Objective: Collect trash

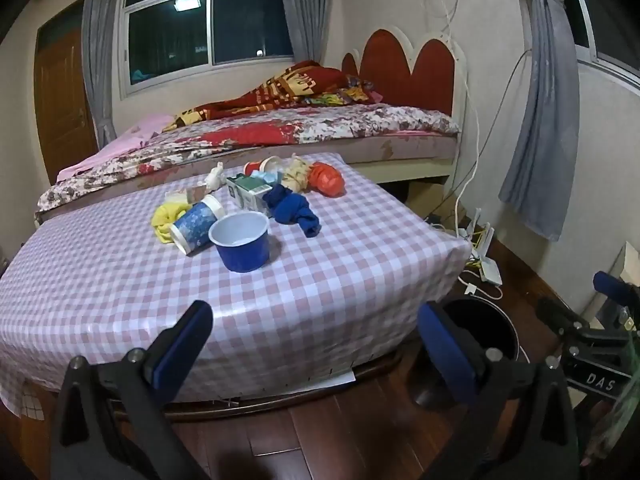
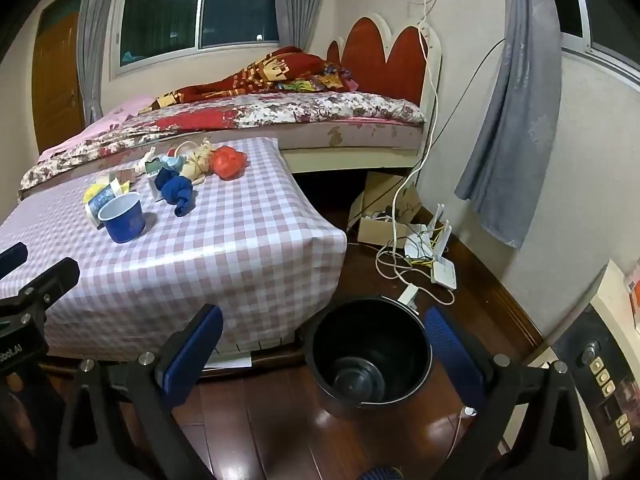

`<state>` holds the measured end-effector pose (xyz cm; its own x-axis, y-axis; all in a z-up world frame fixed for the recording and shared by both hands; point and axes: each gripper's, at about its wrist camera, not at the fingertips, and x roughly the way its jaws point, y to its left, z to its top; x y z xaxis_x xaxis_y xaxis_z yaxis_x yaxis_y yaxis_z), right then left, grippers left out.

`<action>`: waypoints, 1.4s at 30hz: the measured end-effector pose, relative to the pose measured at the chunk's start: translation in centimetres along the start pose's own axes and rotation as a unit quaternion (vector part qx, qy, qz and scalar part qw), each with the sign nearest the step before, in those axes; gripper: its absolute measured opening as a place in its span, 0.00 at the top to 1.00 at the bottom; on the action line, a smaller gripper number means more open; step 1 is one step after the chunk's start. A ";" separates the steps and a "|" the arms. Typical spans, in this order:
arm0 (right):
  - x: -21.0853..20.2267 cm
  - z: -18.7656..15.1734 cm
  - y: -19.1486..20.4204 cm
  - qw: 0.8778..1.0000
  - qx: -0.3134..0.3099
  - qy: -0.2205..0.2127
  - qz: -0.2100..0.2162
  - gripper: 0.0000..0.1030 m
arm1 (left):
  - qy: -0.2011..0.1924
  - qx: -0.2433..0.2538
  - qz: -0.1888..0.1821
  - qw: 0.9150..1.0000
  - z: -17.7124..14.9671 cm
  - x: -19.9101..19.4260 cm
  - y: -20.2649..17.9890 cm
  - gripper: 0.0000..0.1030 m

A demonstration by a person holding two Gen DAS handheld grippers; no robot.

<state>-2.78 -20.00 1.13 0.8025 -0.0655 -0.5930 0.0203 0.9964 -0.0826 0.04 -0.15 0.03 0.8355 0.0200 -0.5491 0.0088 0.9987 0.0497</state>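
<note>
A table with a pink checked cloth point(image 1: 280, 304) point(image 2: 224, 256) holds a pile of trash: an upright blue cup point(image 1: 241, 241) point(image 2: 122, 217), a tipped patterned cup point(image 1: 196, 226), a yellow wrapper point(image 1: 165, 220), a green carton point(image 1: 248, 192), a blue cloth point(image 1: 294, 208) point(image 2: 178, 192), an orange bag point(image 1: 327, 179) point(image 2: 228, 162) and a red cup point(image 1: 262, 167). A black bin point(image 2: 370, 356) point(image 1: 486, 330) stands on the floor at the table's right. My left gripper point(image 1: 316, 340) is open and empty before the table's near edge. My right gripper point(image 2: 324, 340) is open and empty over the bin.
A bed point(image 1: 304, 128) runs behind the table. A router and cables point(image 2: 432, 256) and a cardboard box point(image 2: 376, 216) lie on the wooden floor to the right. A grey curtain point(image 2: 516, 120) hangs there. An appliance point(image 2: 600, 372) stands at far right.
</note>
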 end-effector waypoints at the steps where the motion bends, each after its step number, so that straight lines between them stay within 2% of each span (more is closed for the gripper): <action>1: 0.0 0.0 0.0 1.000 0.000 -0.001 0.000 0.01 | 0.000 -0.002 0.000 1.000 0.0 0.0 -0.1 0.01; 8: 0.3 0.1 0.2 1.000 -0.003 -0.004 0.001 0.01 | 0.003 -0.018 -0.005 1.000 -0.3 0.2 0.9 0.01; 42: -0.2 0.4 0.7 1.000 -0.008 -0.007 0.001 0.01 | 0.005 -0.025 -0.006 1.000 -0.6 0.5 1.4 0.01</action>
<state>-2.71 -19.25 1.51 0.8114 -0.0632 -0.5811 0.0096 0.9954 -0.0948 0.11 1.31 -0.64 0.8301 0.0073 -0.5575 -0.0080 1.0000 0.0012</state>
